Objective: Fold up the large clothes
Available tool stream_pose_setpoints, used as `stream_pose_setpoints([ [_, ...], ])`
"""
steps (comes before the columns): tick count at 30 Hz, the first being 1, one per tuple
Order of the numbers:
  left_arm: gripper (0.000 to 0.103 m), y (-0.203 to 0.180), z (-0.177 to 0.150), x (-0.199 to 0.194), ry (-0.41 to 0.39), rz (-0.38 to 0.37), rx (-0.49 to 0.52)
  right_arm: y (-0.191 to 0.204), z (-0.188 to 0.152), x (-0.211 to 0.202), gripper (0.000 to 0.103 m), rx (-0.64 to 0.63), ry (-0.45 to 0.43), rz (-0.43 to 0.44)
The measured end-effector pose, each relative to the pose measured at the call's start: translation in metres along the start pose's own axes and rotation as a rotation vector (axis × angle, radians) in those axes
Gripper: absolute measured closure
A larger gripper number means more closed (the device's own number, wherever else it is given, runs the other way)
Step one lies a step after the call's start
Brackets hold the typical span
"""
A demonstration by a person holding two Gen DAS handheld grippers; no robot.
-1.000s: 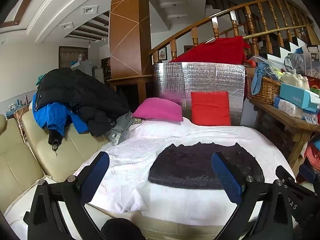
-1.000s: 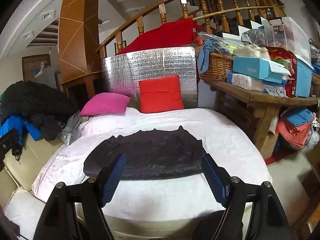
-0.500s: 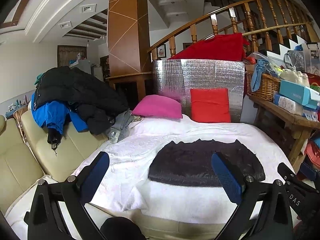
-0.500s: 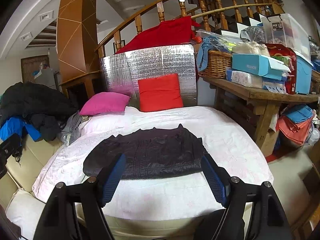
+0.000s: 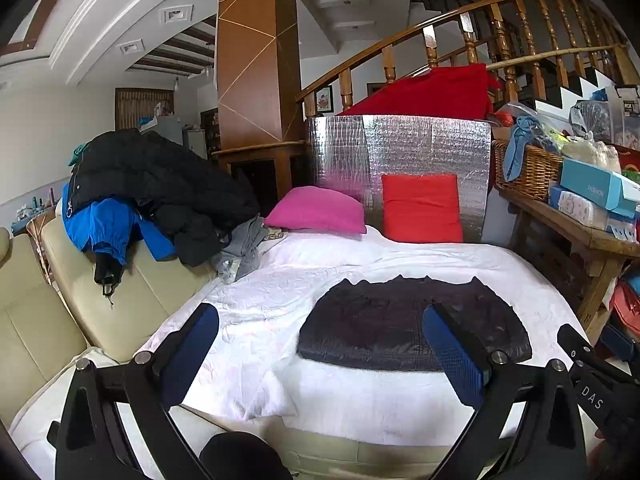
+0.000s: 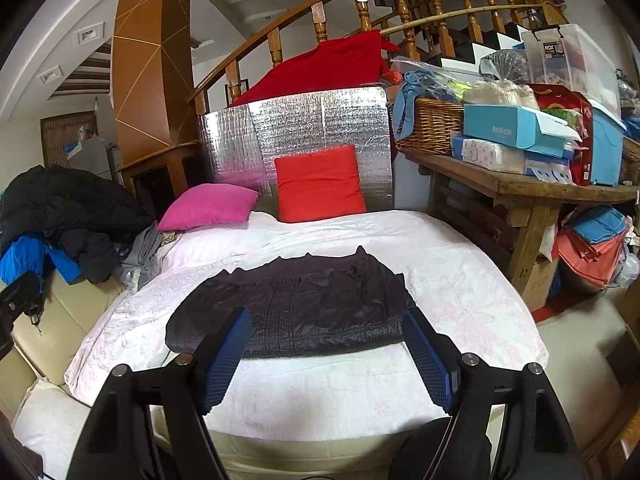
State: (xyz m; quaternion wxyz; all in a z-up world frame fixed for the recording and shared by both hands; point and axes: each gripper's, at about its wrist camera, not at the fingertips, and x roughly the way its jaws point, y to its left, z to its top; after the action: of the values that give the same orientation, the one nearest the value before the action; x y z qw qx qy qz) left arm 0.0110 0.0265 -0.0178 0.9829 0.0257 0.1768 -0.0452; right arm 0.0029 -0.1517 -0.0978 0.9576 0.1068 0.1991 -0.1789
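A lived-in home: sofa (image 5: 48, 320), wooden staircase (image 6: 400, 12), pillows, piled coats (image 5: 152, 176).

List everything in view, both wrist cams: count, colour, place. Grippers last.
dark quilted garment: 1, black, flat on the bed's near half
white bed cover: 1, white, over the bed
pink pillow: 1, magenta, bed's far left
red cushion: 1, red, upright against the foil panel
silver foil panel: 1, silver, behind the bed
red cloth: 1, red, atop the panel by the banister
pile of coats: 1 pile, black and blue, on the cream sofa
wicker basket: 1, brown, on the wooden side table
teal cardboard box: 1, teal, same table
left gripper: 1, black with blue pads, open, above the bed's near edge
right gripper: 1, same colours, open, in front of the garment
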Motion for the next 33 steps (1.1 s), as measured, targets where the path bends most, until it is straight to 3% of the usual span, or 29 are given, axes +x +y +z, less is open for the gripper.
stream_pose_setpoints([
  [27, 0.001, 0.003, 0.004, 0.016, 0.017, -0.013, 0.013, 0.006, 0.010, 0.010, 0.022, -0.022, -0.006, -0.015],
  [33, 0.001, 0.000, 0.011, 0.031, 0.025, -0.065, 0.020, 0.013, 0.017, 0.026, 0.022, -0.052, 0.006, -0.019],
])
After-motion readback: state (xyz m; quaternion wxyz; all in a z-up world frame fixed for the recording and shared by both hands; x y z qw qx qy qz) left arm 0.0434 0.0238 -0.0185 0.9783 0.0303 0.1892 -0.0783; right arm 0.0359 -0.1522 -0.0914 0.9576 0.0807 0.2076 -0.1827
